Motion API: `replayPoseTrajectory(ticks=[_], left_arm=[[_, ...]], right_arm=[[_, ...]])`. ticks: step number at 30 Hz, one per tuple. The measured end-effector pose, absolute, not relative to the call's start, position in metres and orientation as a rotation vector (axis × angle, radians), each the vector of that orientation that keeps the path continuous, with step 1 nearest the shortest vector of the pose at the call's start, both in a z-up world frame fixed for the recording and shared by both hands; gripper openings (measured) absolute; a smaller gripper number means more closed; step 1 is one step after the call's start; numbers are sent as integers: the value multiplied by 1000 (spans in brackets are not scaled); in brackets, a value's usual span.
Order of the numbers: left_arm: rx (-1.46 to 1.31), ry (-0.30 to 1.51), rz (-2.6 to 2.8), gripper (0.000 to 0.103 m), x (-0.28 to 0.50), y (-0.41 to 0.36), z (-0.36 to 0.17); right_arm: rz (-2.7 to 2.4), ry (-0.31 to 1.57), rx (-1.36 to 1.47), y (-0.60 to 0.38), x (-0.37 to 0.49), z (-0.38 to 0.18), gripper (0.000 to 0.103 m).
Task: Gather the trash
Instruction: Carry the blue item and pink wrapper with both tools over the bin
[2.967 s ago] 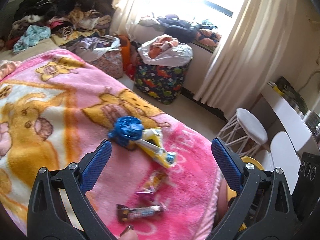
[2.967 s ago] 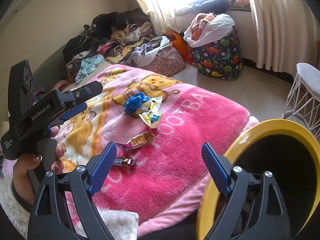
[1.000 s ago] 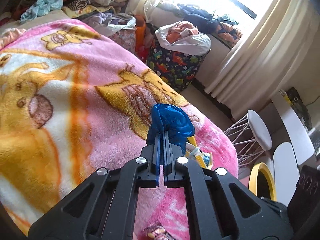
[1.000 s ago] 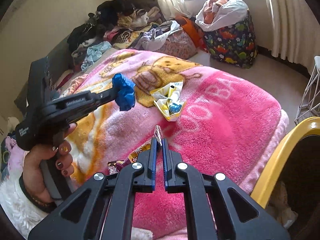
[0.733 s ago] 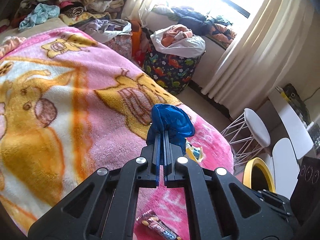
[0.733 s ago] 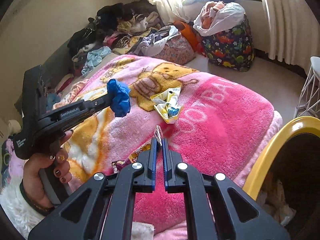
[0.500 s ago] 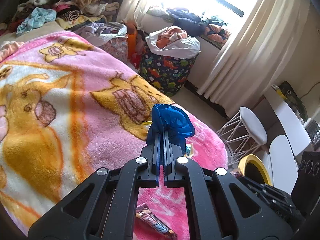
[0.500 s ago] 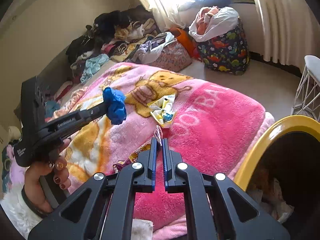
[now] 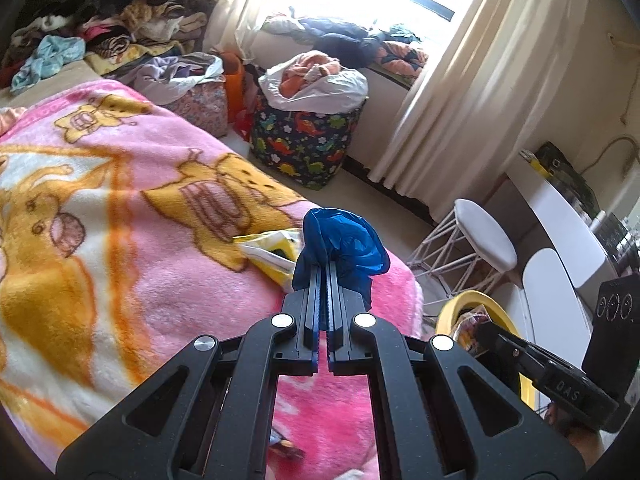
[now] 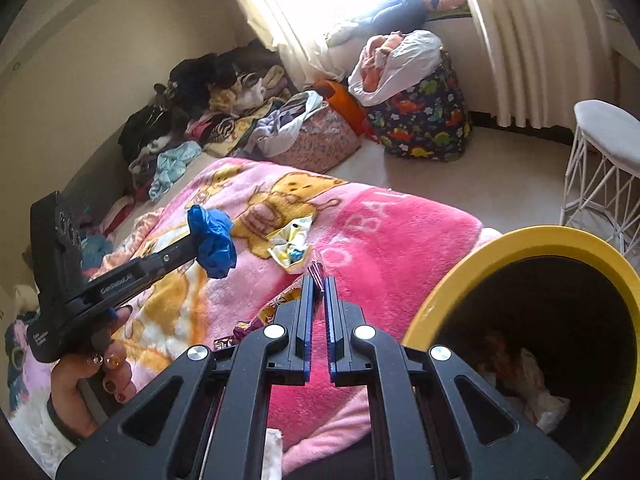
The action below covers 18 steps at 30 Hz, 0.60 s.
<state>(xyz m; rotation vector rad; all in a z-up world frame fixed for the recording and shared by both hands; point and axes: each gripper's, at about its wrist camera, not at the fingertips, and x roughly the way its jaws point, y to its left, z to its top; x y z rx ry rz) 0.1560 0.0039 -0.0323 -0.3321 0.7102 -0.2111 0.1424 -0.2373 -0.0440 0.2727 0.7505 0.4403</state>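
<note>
Our left gripper [image 9: 324,270] has its jaws pressed together on a crumpled blue wrapper [image 9: 344,246], holding it in the air above the pink blanket [image 9: 120,216]. From the right wrist view we see the same blue wad [image 10: 212,242] at the tip of that gripper, clear of the bed. Our right gripper [image 10: 319,284] is closed to a narrow slit on a thin foil wrapper [image 10: 317,270], whose striped edge sticks up between the blue pads; the rest of it trails down to the left under the fingers.

To the right and near us stands the yellow-rimmed bin [image 10: 520,240], dark inside, with pale crumpled paper [image 10: 536,392] and some other scraps at its bottom. A yellow-and-white wrapper [image 10: 292,246] lies on the blanket, beyond the right gripper's tips.

Far across the floor, the dinosaur-print hamper [image 10: 424,124] holds a white bag stuffed with orange and pink clothes. To its left, a floral basket [image 10: 316,142] is heaped with pale garments
</note>
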Motion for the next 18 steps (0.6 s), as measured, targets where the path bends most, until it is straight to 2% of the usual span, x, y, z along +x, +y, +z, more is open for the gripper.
replayPoseTrajectory(ticks=[18], left_arm=[[-266, 710, -335, 0, 147, -58, -20]], right_arm=[[333, 699, 390, -304, 123, -44, 6]])
